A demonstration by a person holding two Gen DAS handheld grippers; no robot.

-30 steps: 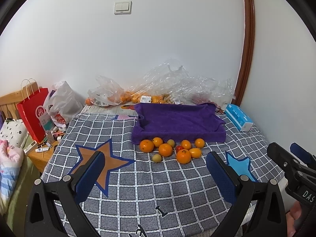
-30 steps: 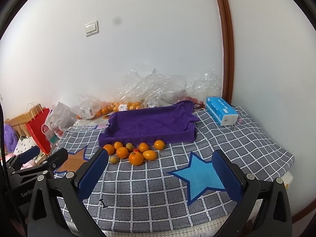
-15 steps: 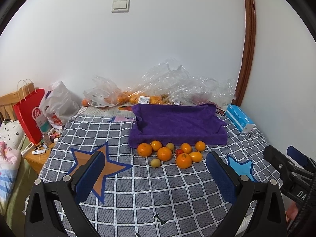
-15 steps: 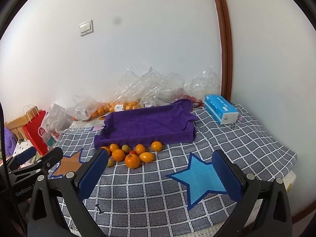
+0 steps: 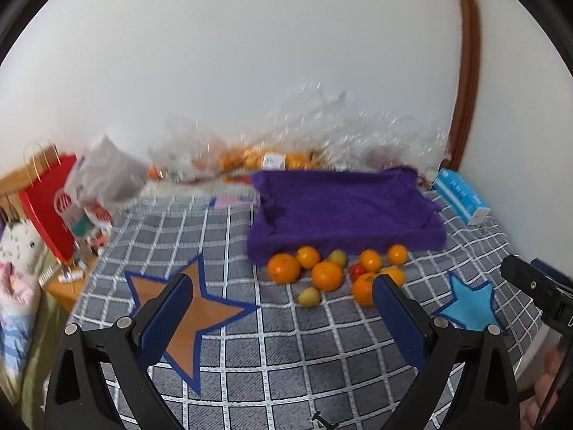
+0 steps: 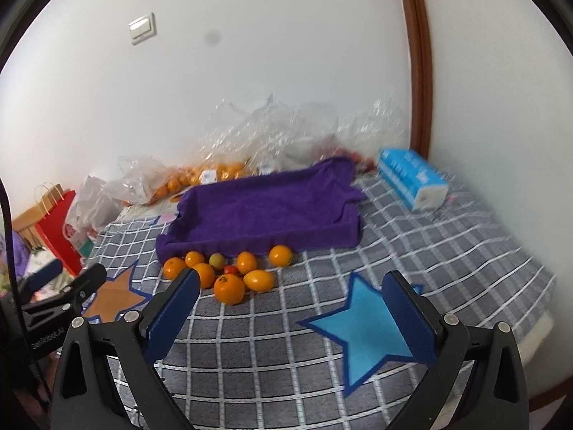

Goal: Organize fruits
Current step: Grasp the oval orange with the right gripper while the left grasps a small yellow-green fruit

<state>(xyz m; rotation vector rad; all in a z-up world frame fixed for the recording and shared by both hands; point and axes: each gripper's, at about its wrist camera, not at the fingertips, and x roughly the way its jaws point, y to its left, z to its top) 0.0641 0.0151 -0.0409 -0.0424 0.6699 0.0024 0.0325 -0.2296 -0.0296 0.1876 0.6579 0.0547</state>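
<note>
While both tools, left tool and right tool, are held apart and empty, no fruit is yet placed in the purple towel-lined tray.

Plastic bags blurred; contents partly unclear.

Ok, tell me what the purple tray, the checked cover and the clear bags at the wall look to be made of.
Purple tray: covered in soft, matte terry-like cloth, judging by its fuzzy nap and slumped corners; what lies beneath is hidden.
Checked cover: woven fabric, matte, with a grid pattern and star patches.
Clear bags: thin glossy plastic film, crinkled and see-through, catching bright glints.
</note>
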